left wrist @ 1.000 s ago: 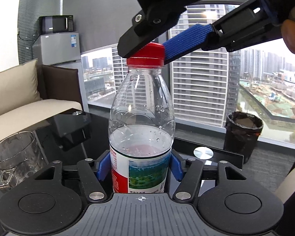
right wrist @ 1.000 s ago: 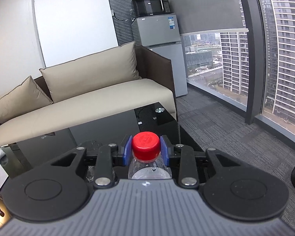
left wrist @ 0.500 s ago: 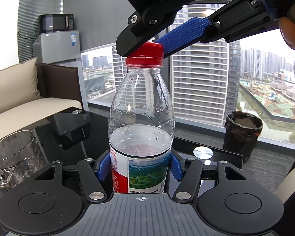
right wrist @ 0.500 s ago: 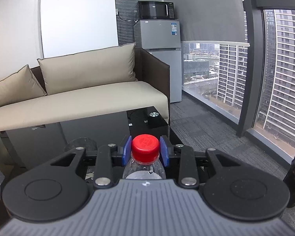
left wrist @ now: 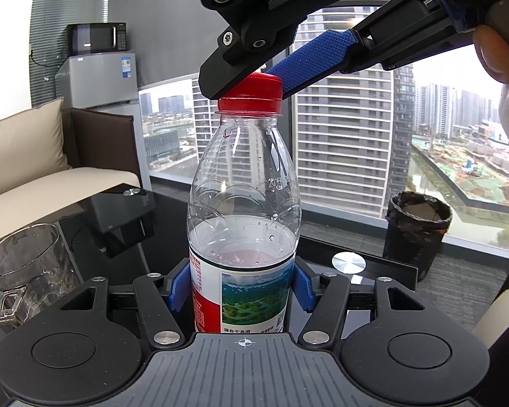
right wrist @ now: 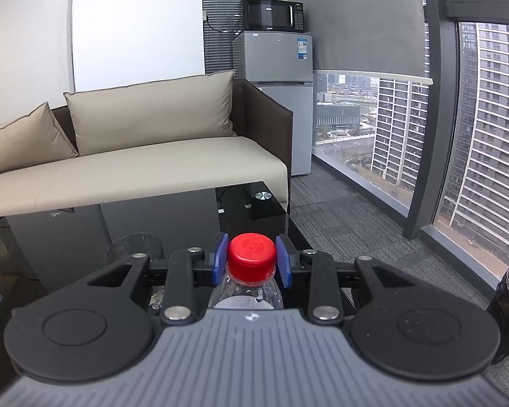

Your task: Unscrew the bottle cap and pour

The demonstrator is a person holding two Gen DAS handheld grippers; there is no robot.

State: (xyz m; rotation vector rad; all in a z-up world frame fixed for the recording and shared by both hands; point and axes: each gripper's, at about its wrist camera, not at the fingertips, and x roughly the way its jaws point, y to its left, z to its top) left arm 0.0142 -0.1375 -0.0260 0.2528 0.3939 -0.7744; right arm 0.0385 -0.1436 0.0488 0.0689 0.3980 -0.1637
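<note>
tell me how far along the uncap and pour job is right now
Done: the left gripper is shut on the bottle, holding it upright, and the right gripper is shut on the red cap. In hand: unscrewing, but the cap sits on the neck, not yet off. Left: remove the cap and pour; the glass mug on the table looks empty.

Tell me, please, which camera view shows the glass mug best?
The left wrist view: the glass mug stands whole and empty on the table's left, handle facing the camera. In the right wrist view the right hand-held gripper hides most of it.
</note>
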